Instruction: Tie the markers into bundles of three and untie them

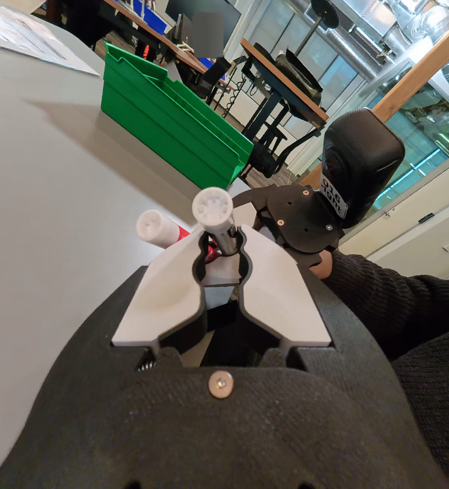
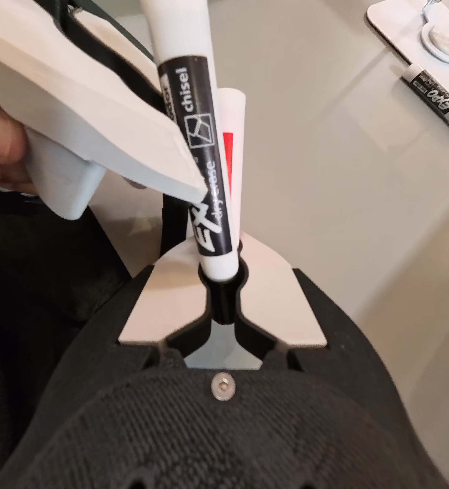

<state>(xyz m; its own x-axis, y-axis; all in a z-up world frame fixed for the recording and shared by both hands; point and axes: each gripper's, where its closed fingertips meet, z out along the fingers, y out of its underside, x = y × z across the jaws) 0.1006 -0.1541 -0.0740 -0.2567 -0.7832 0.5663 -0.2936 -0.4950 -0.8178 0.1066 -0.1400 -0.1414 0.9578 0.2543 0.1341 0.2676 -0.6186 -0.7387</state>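
A black-labelled marker point(image 2: 207, 164) and a red-labelled marker point(image 2: 231, 148) stand side by side, held up off the table. My right gripper point(image 2: 219, 264) is shut on their lower ends, with the black cap point(image 2: 222, 299) between its jaws. My left gripper point(image 1: 222, 232) is shut on the same pair higher up; its white fingers point(image 2: 85, 119) come in from the upper left. In the left wrist view the black marker's white end point(image 1: 212, 209) points at the camera, with the red one point(image 1: 160, 229) to its left. The right gripper point(image 1: 297, 219) sits just behind them. A third marker point(image 2: 435, 98) lies alone on the table.
A green bin point(image 1: 170, 124) stands on the grey table point(image 1: 46, 185) beyond the grippers. A printed sheet point(image 1: 19, 34) lies at the far left. A white flat holder point(image 2: 416, 26) sits by the loose marker. A dark sleeve point(image 1: 403, 304) is at the right. Spacing between my two grippers at the tips: around 7 cm.
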